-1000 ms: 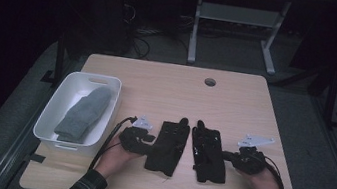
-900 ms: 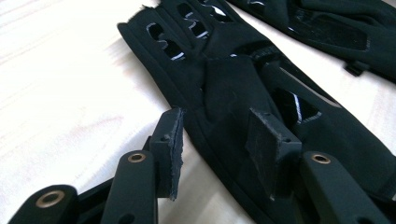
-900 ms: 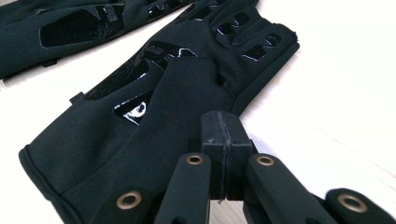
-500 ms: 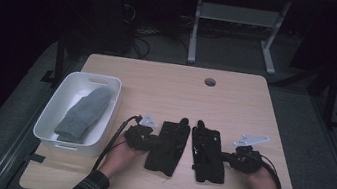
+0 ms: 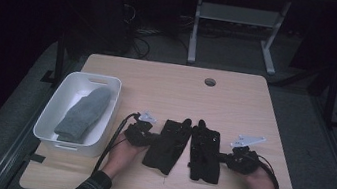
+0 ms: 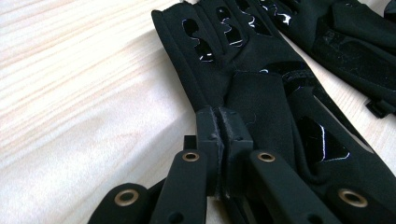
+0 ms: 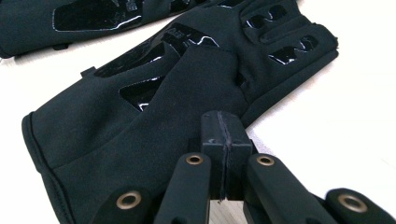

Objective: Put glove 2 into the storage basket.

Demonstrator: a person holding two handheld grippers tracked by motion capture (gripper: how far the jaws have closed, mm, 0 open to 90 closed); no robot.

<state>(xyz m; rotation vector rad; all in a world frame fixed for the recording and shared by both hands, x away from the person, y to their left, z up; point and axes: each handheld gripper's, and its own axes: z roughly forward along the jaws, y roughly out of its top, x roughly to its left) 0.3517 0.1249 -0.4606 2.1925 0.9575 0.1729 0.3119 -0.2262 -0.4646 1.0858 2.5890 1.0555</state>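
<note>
Two black gloves lie side by side at the table's middle: the left glove [image 5: 168, 146] [image 6: 261, 70] and the right glove [image 5: 205, 150] [image 7: 154, 102]. My left gripper [image 5: 151, 137] [image 6: 223, 122] sits at the left glove's outer edge. Its jaws have just been closing, and the pads now meet with the glove's edge pinched between them. My right gripper [image 5: 225, 158] [image 7: 225, 128] rests at the right glove's outer side. Its pads are pressed flat together, with nothing seen between them, just in front of the glove's thumb.
A white bin [image 5: 51, 118] stands at the table's left side with a grey sock-like piece of fabric [image 5: 84, 112] inside. A round cable hole [image 5: 210, 82] sits near the far edge. A metal frame [image 5: 232, 28] stands on the floor beyond the table.
Both hands have edged slightly inward toward the gloves. The gloves and the bin lie where they were.
</note>
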